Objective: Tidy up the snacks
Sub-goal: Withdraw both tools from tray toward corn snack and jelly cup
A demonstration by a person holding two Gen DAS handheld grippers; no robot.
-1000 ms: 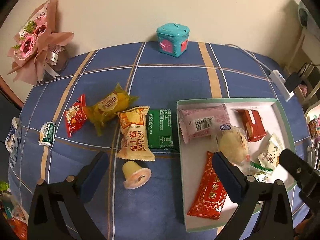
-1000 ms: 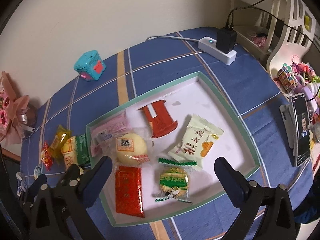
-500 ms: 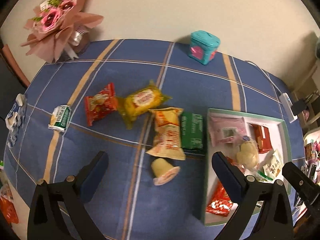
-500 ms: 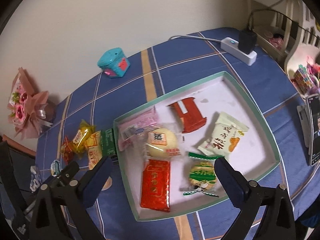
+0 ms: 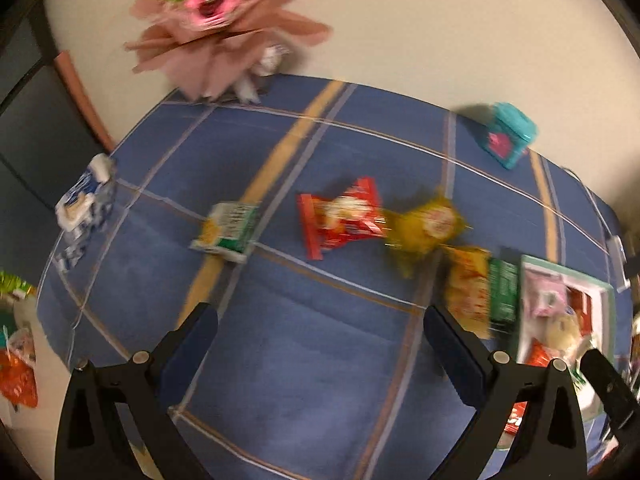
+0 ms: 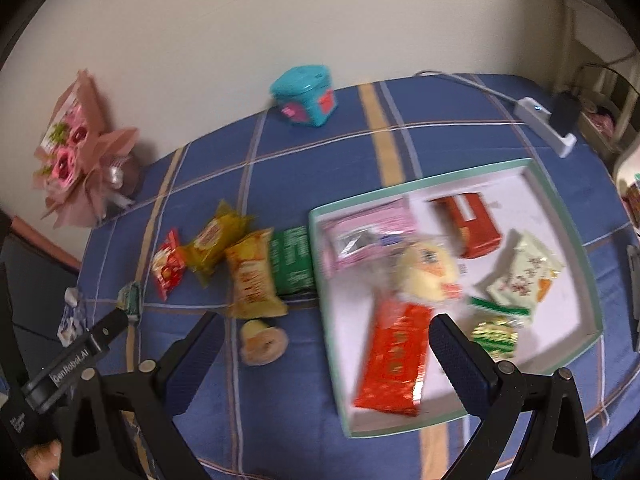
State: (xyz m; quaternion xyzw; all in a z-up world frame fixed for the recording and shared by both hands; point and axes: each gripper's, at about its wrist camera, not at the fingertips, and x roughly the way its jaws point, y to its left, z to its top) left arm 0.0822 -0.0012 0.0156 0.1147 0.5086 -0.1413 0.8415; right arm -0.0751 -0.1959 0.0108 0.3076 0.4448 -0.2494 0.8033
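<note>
A white tray with a green rim (image 6: 576, 236) (image 5: 608, 300) holds several wrapped snacks, among them a long red packet (image 6: 396, 356) and a round yellow bun (image 6: 428, 276). Loose on the blue cloth lie a red packet (image 5: 340, 216) (image 6: 168, 268), a yellow one (image 5: 428, 224) (image 6: 216, 240), an orange one (image 6: 252, 276), a green one (image 6: 292, 260), a jelly cup (image 6: 262, 342) and a small green-white packet (image 5: 228, 228). My left gripper (image 5: 320, 344) hovers open over bare cloth, nearer me than those packets. My right gripper (image 6: 324, 348) is open above the tray's left edge, empty.
A pink bouquet (image 5: 216, 20) stands at the table's back left, a teal box (image 6: 306, 94) at the back centre. A white power strip with a plug (image 6: 552, 124) lies at the back right. A blue-white packet (image 5: 84, 204) lies at the left edge.
Both views swing left with motion blur. The left gripper has moved left, away from the tray, toward the loose packets. The right gripper has shifted left to the tray's left edge. Nothing was picked up.
</note>
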